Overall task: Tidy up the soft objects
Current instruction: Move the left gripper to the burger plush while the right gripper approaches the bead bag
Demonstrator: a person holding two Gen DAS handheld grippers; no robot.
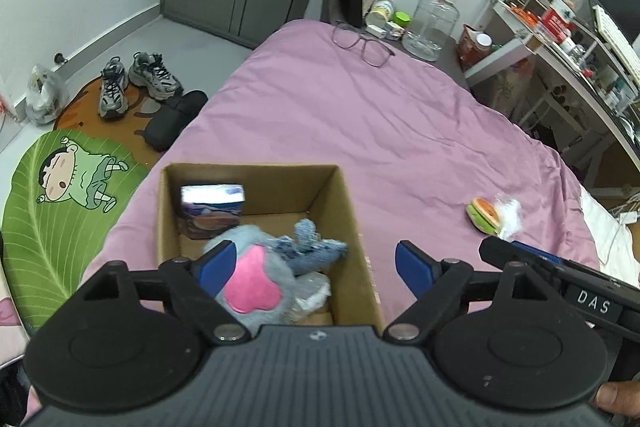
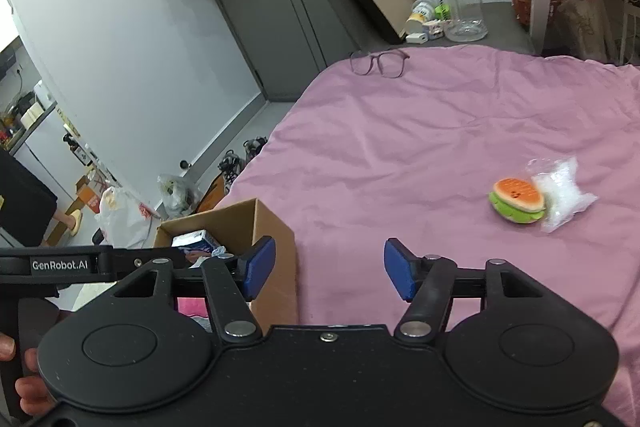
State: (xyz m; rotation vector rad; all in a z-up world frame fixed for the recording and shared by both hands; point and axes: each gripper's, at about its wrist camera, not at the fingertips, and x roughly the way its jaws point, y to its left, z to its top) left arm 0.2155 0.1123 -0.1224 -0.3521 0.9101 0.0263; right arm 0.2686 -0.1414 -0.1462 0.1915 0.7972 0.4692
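Observation:
A cardboard box (image 1: 360, 227) stands on the purple bedspread (image 1: 360, 115). In it lie a grey plush with a pink heart (image 1: 252, 287), a blue knitted piece (image 1: 312, 247), a clear bag (image 1: 312, 295) and a small carton (image 1: 212, 207). My left gripper (image 1: 316, 267) is open just above the box, holding nothing. A burger plush (image 2: 518, 201) and a clear bag of white filling (image 2: 562, 193) lie on the bed to the right. My right gripper (image 2: 330, 267) is open and empty beside the box (image 2: 260, 227), well short of the burger.
Glasses (image 1: 362, 45) lie at the bed's far end, near a large clear jug (image 1: 432, 23) and small jars. Shoes (image 1: 136, 81) and a green leaf rug (image 1: 60, 211) are on the floor at left. A cluttered desk (image 1: 560, 39) stands at right.

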